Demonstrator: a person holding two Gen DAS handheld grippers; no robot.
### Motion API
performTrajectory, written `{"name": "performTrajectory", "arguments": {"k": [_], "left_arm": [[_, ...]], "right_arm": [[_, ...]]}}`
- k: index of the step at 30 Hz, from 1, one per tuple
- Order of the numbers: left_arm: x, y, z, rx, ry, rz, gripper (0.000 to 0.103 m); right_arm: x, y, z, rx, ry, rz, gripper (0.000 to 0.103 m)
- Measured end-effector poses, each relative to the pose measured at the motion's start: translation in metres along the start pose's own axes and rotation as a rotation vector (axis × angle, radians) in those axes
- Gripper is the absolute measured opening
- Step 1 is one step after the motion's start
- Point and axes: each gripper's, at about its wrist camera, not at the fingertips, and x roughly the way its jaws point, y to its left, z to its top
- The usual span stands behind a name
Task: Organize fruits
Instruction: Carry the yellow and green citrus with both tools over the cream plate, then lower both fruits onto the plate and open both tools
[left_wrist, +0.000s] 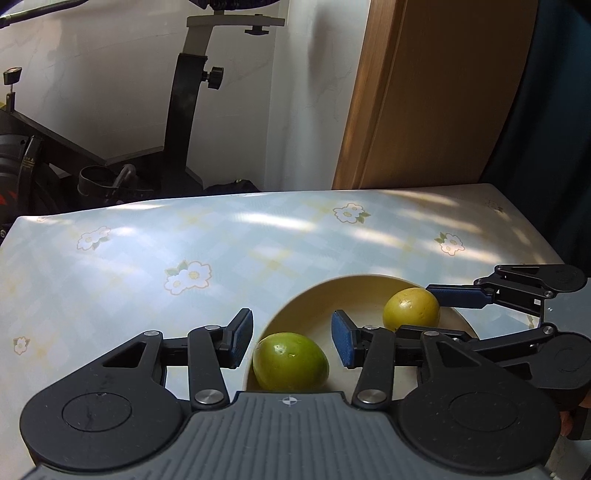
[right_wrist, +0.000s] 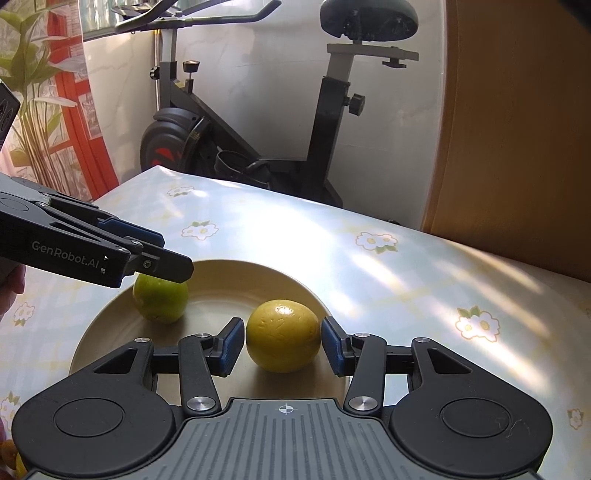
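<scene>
The right gripper (right_wrist: 283, 345) brackets the yellow fruit (right_wrist: 283, 335), its pads touching or nearly so; a real clamp I cannot tell. The left gripper (left_wrist: 291, 341) stands apart over the green fruit (left_wrist: 290, 361). Both fruits rest on the plate (right_wrist: 236, 275), probably gathered there for sorting.

Two round fruits, a green fruit (right_wrist: 160, 298) and a yellow fruit (right_wrist: 283, 335), lie apart in a shallow cream plate (right_wrist: 207, 275) on the floral-clothed bench (right_wrist: 406, 280); a black exercise bike (right_wrist: 258, 122) stands behind.
</scene>
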Motion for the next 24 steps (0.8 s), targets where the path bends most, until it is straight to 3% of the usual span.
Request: {"name": "performTrajectory", "arguments": {"k": [7,11,14,19,24], "left_arm": [[-0.028,0.005,-0.005,-0.029,-0.043,0.048,0.052],[-0.051,0.007,-0.012,-0.046,-0.072,0.107,0.073],[-0.07,0.009,-0.019,-0.053,-0.086,0.172,0.079],[-0.101,0.015,-0.029,-0.096,-0.101,0.292,0.081],[-0.133,0.019,-0.043,-0.098,-0.138,0.307,0.082]], "right_arm": [[-0.025,0.003,0.003,-0.002,-0.041,-0.024,0.043],[-0.045,0.005,0.001,0.027,-0.071,-0.036,0.043],[-0.062,0.006,-0.005,0.063,-0.099,-0.041,0.043],[-0.088,0.01,-0.016,0.119,-0.132,-0.068,0.043],[-0.107,0.022,-0.034,0.135,-0.144,-0.096,0.043]]}}
